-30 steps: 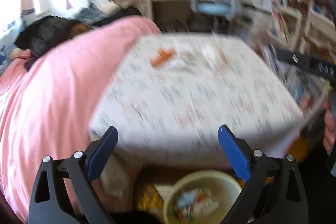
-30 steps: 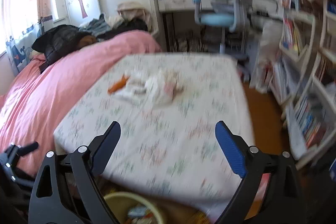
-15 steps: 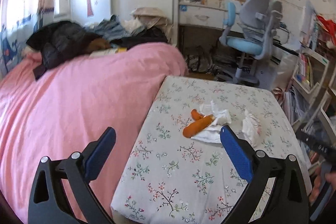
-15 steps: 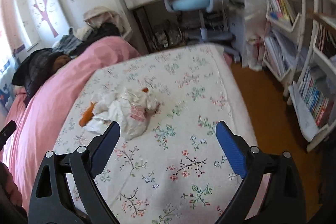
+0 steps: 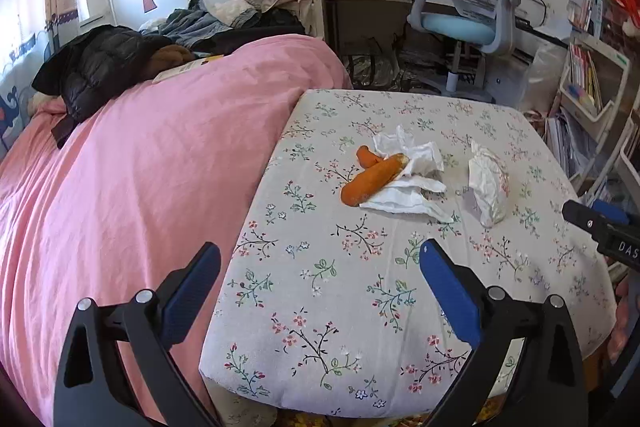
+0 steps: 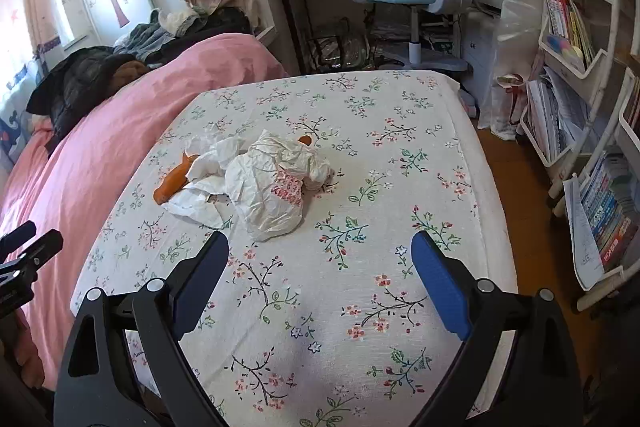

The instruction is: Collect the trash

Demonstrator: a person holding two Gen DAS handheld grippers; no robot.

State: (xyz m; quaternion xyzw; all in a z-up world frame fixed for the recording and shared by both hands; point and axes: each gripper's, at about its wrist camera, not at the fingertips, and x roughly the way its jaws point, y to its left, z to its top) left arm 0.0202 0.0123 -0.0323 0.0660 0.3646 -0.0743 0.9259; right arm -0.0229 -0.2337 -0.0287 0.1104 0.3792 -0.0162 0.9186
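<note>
On the far left we see the pink bed (image 5: 132,163), dark jacket (image 5: 96,63) piled up top. Our left tool (image 5: 320,279) hangs spread wide and empty over the floral-clothed desk (image 5: 320,287). Mid-desk lies the trash: an orange peel (image 5: 370,181) touching crumpled white tissue (image 5: 408,179), and just right of that, a wadded plastic bag (image 6: 276,187). Our right tool (image 6: 320,263) gapes wide too, empty, with the bag just beyond its tips. Far right, the bookshelf (image 6: 576,75).
</note>
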